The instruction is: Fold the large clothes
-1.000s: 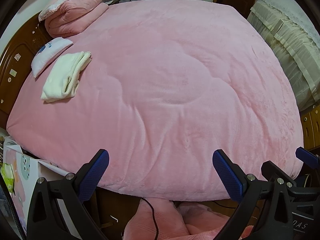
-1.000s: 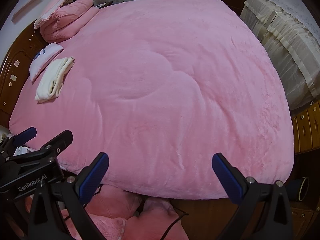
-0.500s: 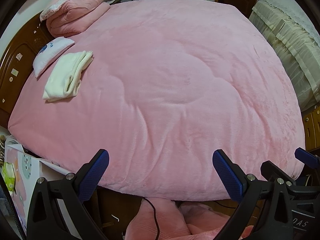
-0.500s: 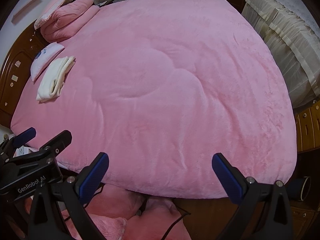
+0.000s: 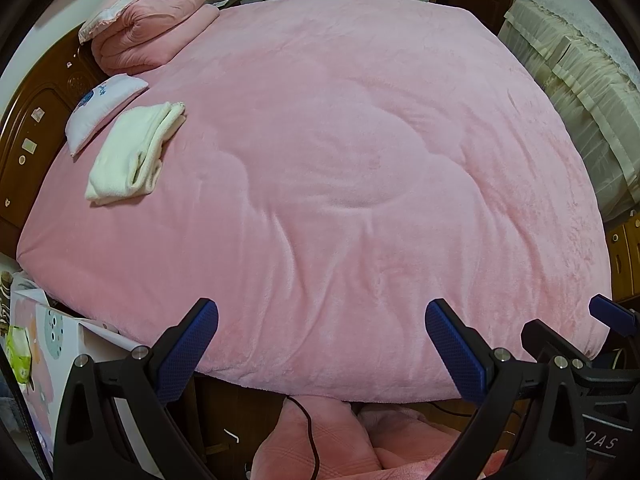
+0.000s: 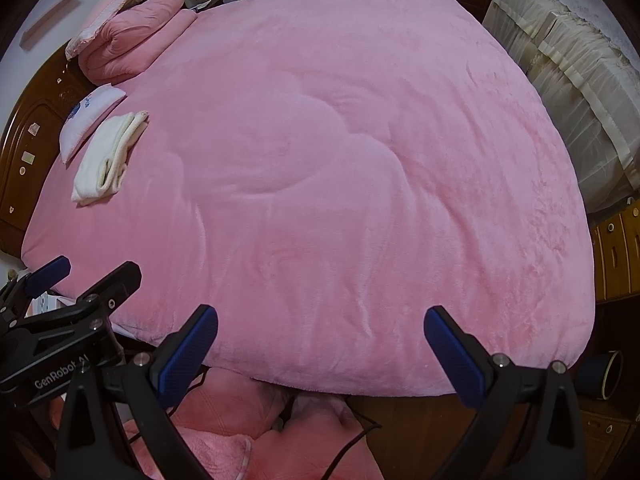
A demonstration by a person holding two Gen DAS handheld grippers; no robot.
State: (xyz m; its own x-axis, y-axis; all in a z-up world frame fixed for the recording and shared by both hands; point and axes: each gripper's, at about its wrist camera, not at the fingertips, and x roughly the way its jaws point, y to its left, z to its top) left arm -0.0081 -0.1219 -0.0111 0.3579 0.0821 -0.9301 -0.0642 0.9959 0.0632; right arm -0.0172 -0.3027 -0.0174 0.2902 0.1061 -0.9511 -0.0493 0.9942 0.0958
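A folded cream-white garment (image 5: pixel 134 155) (image 6: pixel 107 159) lies on the pink plush bed cover (image 5: pixel 340 168) (image 6: pixel 340 168) near the headboard side, far left. My left gripper (image 5: pixel 320 344) hovers open over the near edge of the bed with nothing between its blue pads. Just to its right my right gripper (image 6: pixel 320 348) is open and empty too, over the same edge. Each gripper shows at the edge of the other's view: the right one (image 5: pixel 600 328), the left one (image 6: pixel 72 280). Both are far from the folded garment.
A small white pillow (image 5: pixel 102 110) and a rolled pink quilt (image 5: pixel 152 30) sit by the wooden headboard (image 5: pixel 28 136). Cream-covered furniture (image 5: pixel 580 92) stands along the right. Pink cushions (image 6: pixel 260 432) and a black cable (image 5: pixel 308 432) lie on the floor below. A white box (image 5: pixel 52 340) stands at lower left.
Both grippers have drifted slightly, so the bed sits a little lower in view. Jaws stay open and nothing on the bed has moved.
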